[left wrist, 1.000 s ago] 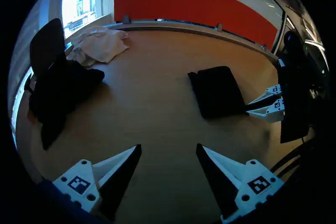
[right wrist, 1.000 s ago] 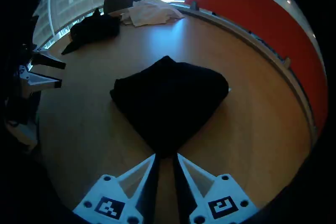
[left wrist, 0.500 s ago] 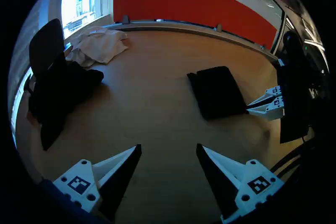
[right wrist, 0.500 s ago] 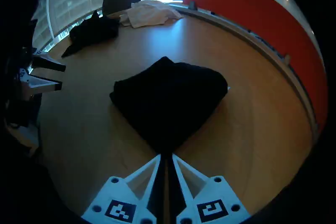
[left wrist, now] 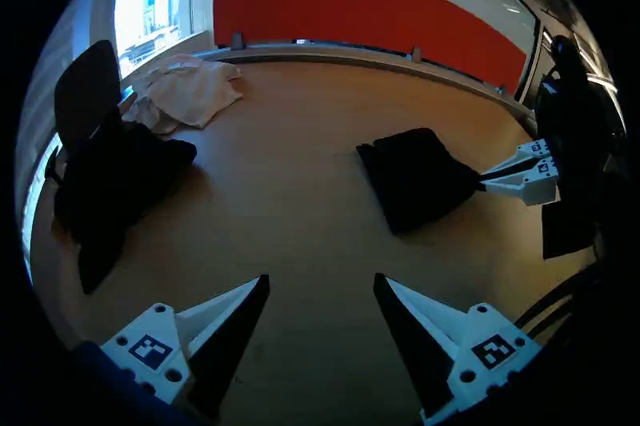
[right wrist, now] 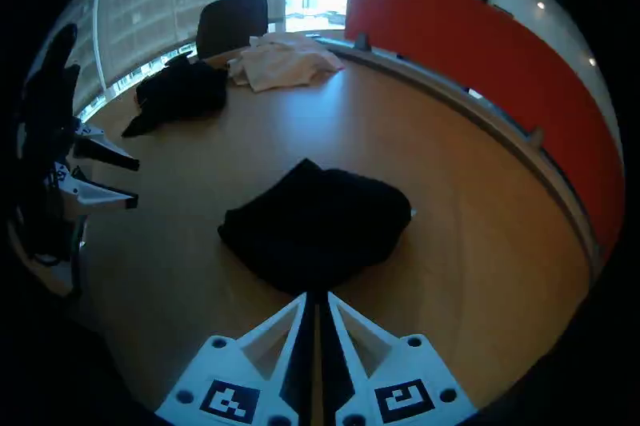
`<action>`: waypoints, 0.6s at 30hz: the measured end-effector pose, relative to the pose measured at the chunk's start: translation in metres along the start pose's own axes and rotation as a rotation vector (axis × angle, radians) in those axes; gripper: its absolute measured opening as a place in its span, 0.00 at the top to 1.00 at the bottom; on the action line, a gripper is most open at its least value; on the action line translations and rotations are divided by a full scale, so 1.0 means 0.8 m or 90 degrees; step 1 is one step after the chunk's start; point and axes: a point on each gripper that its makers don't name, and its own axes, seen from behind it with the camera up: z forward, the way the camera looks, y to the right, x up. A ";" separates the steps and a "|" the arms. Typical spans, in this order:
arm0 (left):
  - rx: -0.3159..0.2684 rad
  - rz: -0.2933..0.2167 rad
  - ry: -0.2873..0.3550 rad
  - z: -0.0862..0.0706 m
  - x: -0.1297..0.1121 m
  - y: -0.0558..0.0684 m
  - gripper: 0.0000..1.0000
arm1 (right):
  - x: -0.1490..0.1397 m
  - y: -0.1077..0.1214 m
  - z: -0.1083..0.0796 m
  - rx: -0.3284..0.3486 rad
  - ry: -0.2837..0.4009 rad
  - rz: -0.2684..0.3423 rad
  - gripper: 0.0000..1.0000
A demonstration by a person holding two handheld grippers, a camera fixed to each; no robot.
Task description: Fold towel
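Although the black towel (right wrist: 316, 226) already lies as a compact, several-layered bundle near the middle of the wooden table (right wrist: 480, 266), its outline is rounded and uneven, so the fold is judged advanced but not finished. The right gripper (right wrist: 318, 322) has its jaws drawn almost together on the bundle's near corner, which tapers up into the fingertips. In the left gripper view that edge appears raised off the surface toward the right gripper. What remains, by this reading, is at most one last fold or a squaring and laying-flat of the bundle, then release. The left gripper (left wrist: 320, 298) hangs over bare table with its jaws wide and holding nothing, well apart from the towel. Farther off, toward the window side, lie a dark garment heap (left wrist: 120, 178) and a pale cloth (left wrist: 188, 90), beside a chair (left wrist: 84, 90); a red panel (left wrist: 360, 10) borders the table's far edge.
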 end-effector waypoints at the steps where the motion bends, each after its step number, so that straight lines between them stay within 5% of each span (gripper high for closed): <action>1: 0.000 0.001 0.001 0.001 0.001 0.000 0.03 | 0.008 0.001 -0.003 0.000 0.008 -0.002 0.95; 18: 0.012 -0.002 0.027 0.007 0.015 -0.004 0.03 | 0.121 0.016 -0.060 0.011 0.104 -0.004 0.95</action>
